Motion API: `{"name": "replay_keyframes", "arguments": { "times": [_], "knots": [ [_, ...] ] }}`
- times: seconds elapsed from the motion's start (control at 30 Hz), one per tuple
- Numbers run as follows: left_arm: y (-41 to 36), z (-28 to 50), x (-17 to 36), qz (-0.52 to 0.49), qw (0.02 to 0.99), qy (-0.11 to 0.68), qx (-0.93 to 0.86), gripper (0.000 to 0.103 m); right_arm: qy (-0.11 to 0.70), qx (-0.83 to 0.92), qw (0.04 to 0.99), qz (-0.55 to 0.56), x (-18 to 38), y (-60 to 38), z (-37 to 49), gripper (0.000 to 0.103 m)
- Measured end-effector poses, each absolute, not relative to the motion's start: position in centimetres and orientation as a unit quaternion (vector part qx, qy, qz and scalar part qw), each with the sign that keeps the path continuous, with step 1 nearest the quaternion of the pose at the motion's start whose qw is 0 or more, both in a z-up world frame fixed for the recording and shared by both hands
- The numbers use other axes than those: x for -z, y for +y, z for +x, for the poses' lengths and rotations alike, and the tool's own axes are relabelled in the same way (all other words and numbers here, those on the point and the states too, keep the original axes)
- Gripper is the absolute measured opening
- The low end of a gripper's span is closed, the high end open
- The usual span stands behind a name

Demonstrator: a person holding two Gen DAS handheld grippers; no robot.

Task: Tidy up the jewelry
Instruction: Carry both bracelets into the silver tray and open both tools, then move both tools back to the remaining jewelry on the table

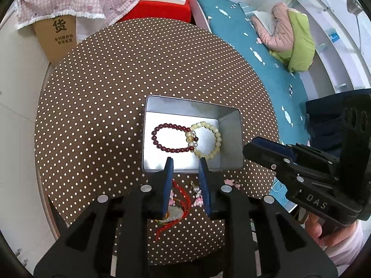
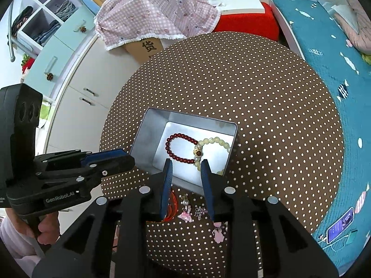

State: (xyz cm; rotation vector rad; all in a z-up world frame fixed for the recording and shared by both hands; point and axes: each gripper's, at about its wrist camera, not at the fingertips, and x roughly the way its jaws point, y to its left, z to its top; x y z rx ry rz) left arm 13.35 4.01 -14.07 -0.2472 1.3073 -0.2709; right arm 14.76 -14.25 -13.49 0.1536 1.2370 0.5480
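Bracelets, dark red point(image 1: 172, 139) and pale yellow point(image 1: 208, 139), are already sitting in the tin point(image 1: 228, 115); red cord pendant point(image 1: 178, 206) and pink charms point(image 2: 186, 215) are still waiting near it. Left gripper point(image 1: 185, 162) and right gripper point(image 2: 186, 164) are both hovering open, empty.

Home bedroom. Bed with teal patterned sheet point(image 1: 243, 46) and crumpled pink-and-green quilt point(image 1: 289, 37) beside a round table under brown polka-dot cloth point(image 2: 255, 92). Also pale cabinets with drawer handles point(image 2: 76, 88), open cubbies of folded clothes point(image 2: 44, 18), cardboard box point(image 1: 58, 37) under pink gingham cloth point(image 2: 157, 11).
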Motion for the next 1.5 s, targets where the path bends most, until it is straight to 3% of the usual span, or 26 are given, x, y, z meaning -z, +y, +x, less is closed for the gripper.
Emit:
{"name": "replay_keyframes", "arguments": {
  "times": [0.27,0.53,0.67,1.17,1.37,1.5],
  "knots": [
    [4.0,9.6,13.4,-0.098,0.781,0.604,0.129,0.023,0.559,-0.249,0.788,0.067,12.8,-14.7,12.6,0.027],
    [5.2,6.9,17.2,-0.105,0.746,0.647,0.116,0.023,0.564,-0.259,0.783,0.046,13.2,-13.8,10.4,0.029],
    [4.7,6.6,19.4,-0.109,0.728,0.666,0.12,0.033,0.577,-0.265,0.771,0.038,14.2,-13.2,9.6,0.031],
    [3.4,7.5,23.9,-0.102,0.715,0.683,0.112,0.033,0.602,-0.27,0.751,0.027,16.0,-12.3,9.2,0.032],
    [3.3,7.5,24.8,-0.1,0.714,0.684,0.109,0.016,0.607,-0.274,0.746,0.026,16.3,-12.1,9.3,0.032],
    [3.8,7.7,24.7,-0.105,0.715,0.682,0.111,0.015,0.609,-0.275,0.744,0.027,16.4,-12.2,9.4,0.032]
  ]
}}
